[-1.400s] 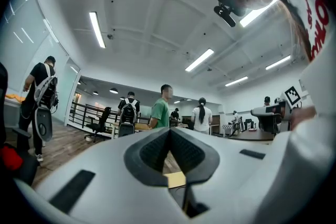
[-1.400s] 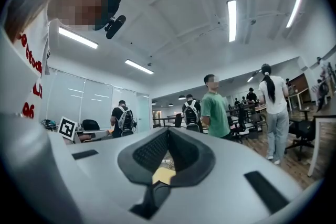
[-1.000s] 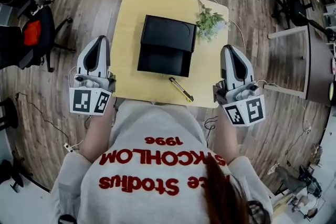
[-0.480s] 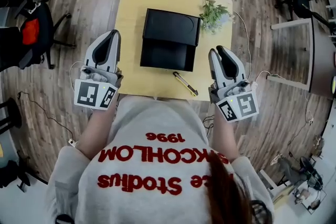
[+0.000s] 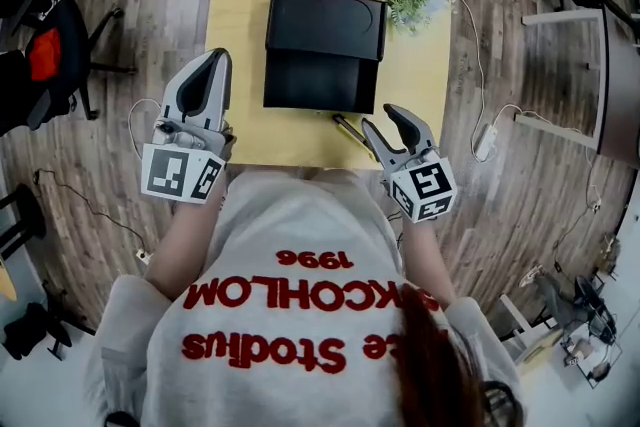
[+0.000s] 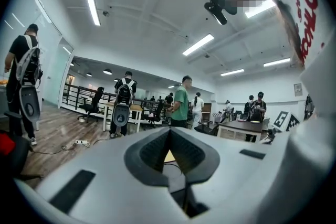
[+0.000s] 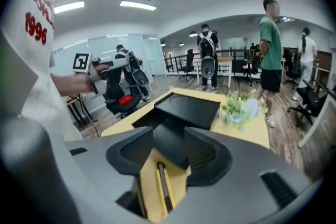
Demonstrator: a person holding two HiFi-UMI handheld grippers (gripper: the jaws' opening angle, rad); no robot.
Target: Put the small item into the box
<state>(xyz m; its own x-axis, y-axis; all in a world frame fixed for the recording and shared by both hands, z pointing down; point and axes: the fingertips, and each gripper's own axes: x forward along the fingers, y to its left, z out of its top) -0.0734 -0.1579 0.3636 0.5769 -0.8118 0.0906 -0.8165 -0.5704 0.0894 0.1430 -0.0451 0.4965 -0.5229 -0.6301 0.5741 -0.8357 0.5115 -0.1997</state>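
Right gripper [image 5: 384, 120], jaws just opened wide, aimed at yellow utility knife [image 5: 350, 131] near desk [image 5: 235, 35] front edge. Probably light, stiff, slick: pinch mid-body. Left gripper [image 5: 207, 67] closed, empty.

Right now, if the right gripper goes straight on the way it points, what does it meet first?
Probably the small item on the table: the right gripper frames it between jaws that have just been opening and touch nothing. The black box lies beyond; depth is unclear.
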